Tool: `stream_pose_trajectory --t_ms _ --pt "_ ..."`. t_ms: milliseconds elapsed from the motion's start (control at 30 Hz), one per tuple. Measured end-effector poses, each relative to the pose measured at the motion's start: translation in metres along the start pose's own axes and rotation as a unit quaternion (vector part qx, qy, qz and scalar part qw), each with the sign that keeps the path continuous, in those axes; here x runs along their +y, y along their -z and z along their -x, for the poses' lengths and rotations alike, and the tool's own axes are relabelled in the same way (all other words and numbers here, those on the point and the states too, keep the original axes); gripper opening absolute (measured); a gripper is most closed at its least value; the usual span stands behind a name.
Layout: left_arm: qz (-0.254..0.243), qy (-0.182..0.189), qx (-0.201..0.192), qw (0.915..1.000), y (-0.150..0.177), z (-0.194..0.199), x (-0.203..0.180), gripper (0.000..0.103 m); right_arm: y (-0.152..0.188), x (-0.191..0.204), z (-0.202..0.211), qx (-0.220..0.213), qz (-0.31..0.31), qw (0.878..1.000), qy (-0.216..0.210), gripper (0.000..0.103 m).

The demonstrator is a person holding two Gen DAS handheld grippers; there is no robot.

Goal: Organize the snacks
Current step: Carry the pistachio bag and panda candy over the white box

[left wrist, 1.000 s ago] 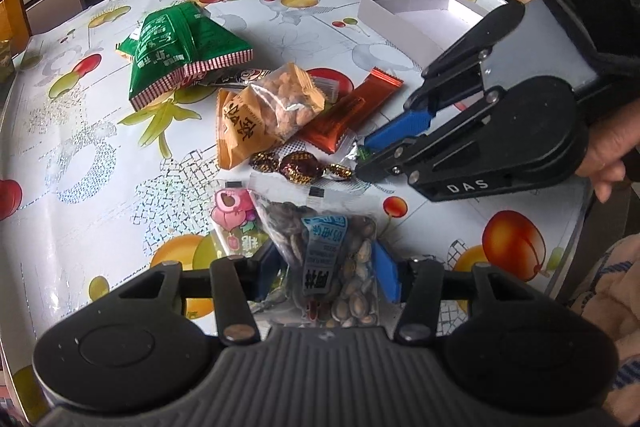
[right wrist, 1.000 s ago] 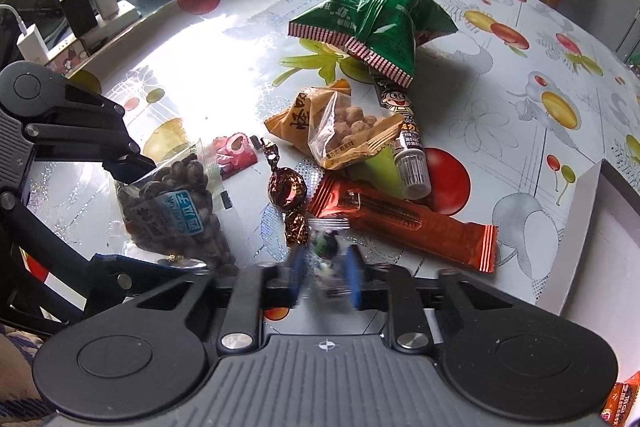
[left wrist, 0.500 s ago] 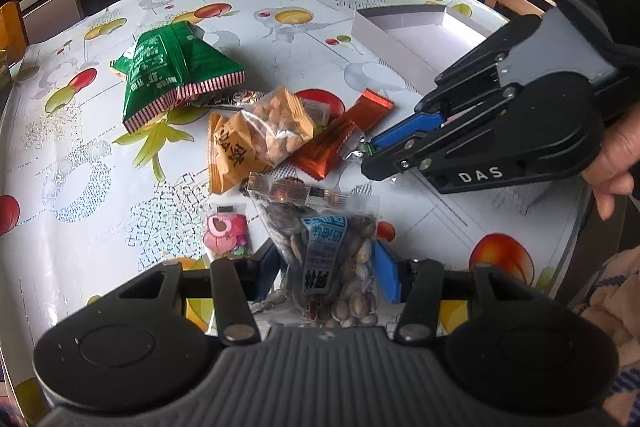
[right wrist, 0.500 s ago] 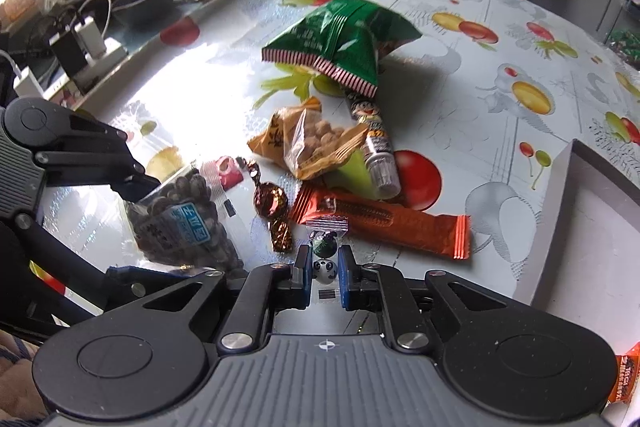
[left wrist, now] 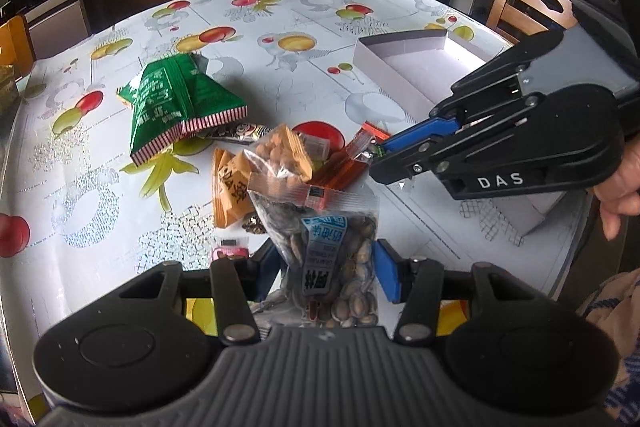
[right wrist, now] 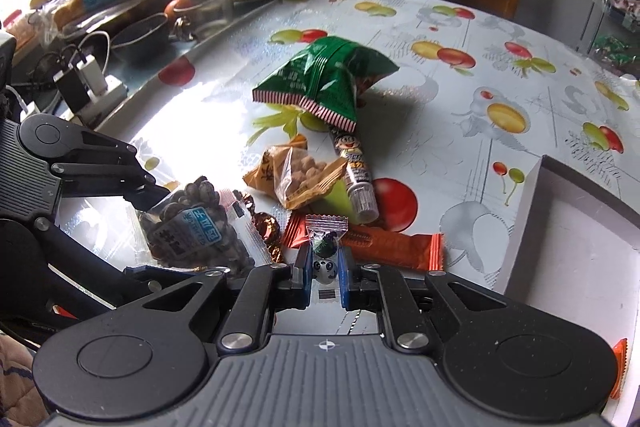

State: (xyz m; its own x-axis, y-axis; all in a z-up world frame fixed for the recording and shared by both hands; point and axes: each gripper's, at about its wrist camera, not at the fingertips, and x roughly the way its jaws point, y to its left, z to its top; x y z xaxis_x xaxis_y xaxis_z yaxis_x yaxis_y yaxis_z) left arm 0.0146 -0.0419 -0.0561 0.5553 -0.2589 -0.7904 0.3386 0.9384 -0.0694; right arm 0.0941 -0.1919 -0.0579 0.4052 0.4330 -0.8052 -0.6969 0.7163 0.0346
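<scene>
- Left wrist view: the left gripper (left wrist: 326,277) clamps a seed bag (left wrist: 328,259), now lifted higher off the worktop (left wrist: 280,39). Open room lies ahead-left; the white box (left wrist: 404,67) sits ahead-right.
- Right wrist view: the right gripper (right wrist: 325,273), nearly closed, pinches a small candy (right wrist: 325,247), raised since before; the box edge (right wrist: 532,203) stands right.

1. We read the white letters "DAS" on the black side of the right gripper (left wrist: 374,157).
2. We see Chinese characters on the blue label of the seed bag (left wrist: 326,255), too distorted for us to read.
3. The green bag (left wrist: 176,103) and the orange packet (left wrist: 230,187) carry print that we cannot make out.
</scene>
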Motion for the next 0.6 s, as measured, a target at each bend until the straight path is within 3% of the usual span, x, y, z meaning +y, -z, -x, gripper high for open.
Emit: stream_pose_trajectory --t_ms 600 --pt "-0.029 0.01 -0.02 0.9993 -0.027 0.004 -0.023 0.049 0.005 -0.024 0.032 -0.038 -0.036 0.998 0.027 0.015"
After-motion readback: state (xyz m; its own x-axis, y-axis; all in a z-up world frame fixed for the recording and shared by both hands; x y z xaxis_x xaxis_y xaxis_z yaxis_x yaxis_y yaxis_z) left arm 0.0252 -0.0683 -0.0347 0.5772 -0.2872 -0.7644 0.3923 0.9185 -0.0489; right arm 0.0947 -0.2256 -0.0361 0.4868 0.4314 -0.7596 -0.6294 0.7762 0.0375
